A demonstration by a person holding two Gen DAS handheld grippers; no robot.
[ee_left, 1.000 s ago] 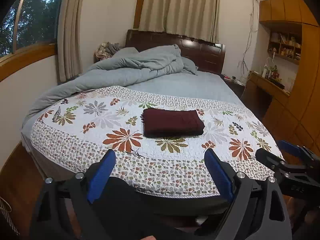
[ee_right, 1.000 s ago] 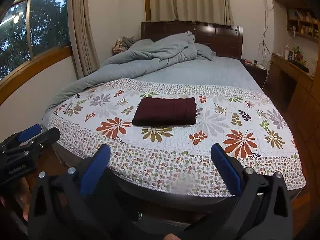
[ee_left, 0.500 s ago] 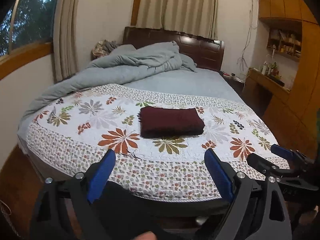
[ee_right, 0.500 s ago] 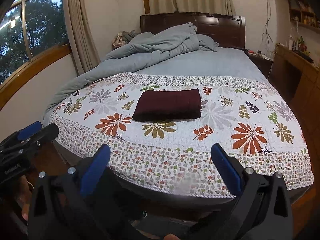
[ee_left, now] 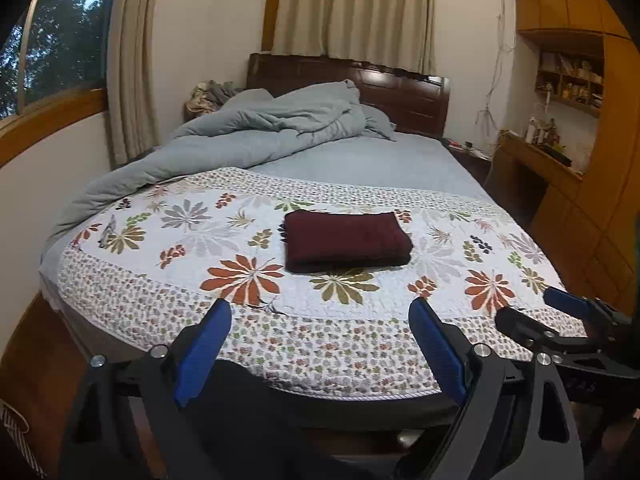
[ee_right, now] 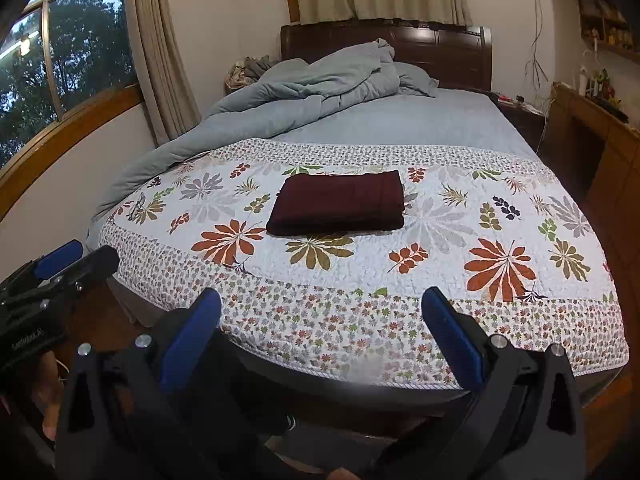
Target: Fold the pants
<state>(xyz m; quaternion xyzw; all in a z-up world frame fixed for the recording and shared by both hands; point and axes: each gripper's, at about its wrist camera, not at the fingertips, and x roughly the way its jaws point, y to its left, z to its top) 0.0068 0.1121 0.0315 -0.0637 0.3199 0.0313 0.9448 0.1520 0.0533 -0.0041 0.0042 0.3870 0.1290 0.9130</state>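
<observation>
Bed [ee_left: 360, 168] with floral quilt [ee_left: 280, 312] and, centred on it, the maroon pants [ee_left: 346, 246] folded into a flat rectangle. My left view alone shows the wooden shelves [ee_left: 568, 84] and the right gripper [ee_left: 560, 316] at its right edge; my right view shows the left gripper [ee_right: 72, 260] low at its left edge. I hold both level off the bed's foot, jaws spread wide and empty, well apart from the pants.
</observation>
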